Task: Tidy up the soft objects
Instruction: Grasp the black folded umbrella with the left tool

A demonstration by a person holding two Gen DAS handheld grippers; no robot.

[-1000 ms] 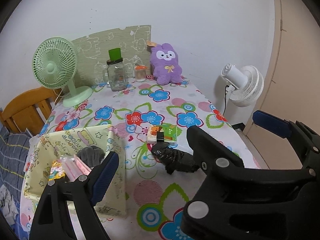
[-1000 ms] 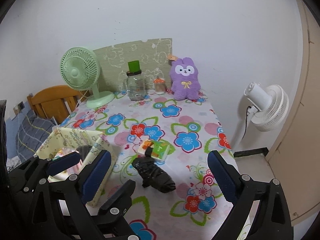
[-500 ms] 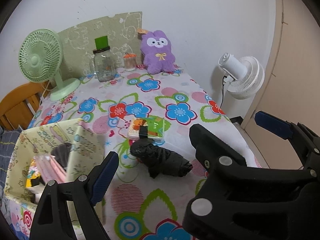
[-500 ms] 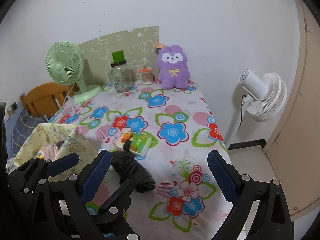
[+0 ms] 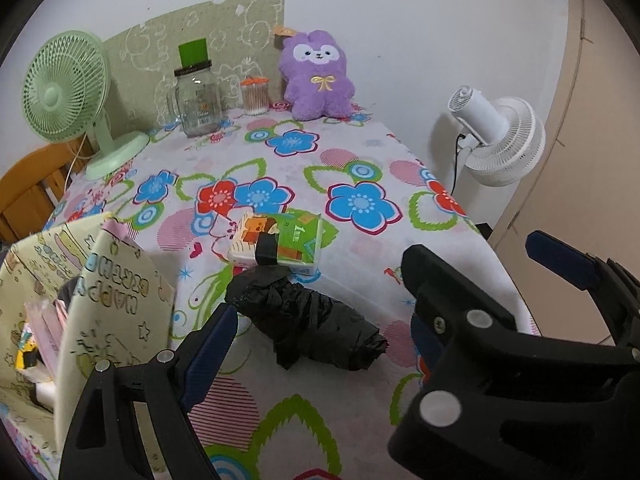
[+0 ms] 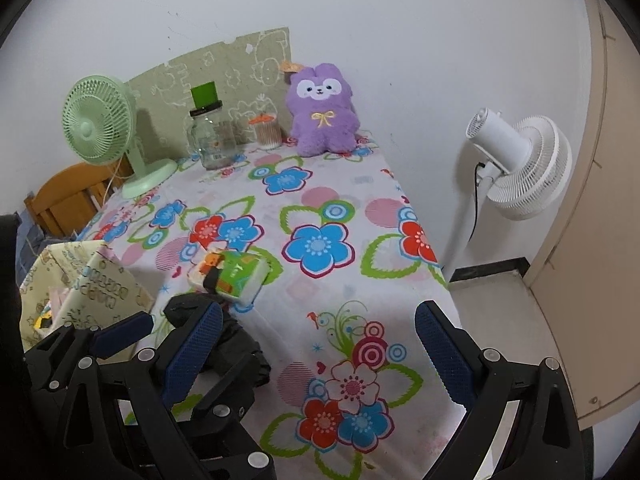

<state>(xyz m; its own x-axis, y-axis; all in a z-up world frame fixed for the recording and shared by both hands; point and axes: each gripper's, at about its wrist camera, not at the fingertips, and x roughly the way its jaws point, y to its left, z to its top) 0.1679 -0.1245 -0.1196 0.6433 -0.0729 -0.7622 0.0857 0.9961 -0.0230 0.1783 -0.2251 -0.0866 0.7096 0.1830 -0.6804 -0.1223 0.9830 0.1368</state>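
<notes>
wall (image 6: 400,20): white | floor (image 6: 500,304): pale | chair (image 6: 68,196): wooden | fan (image 6: 516,168): white

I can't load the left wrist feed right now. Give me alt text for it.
The open left gripper hovers over a black plastic bundle on a flowered tablecloth, with nothing between its fingers. A tissue pack touches the bundle's far end, a yellow paper bag stands at left, and a purple plush sits by the wall.
</notes>
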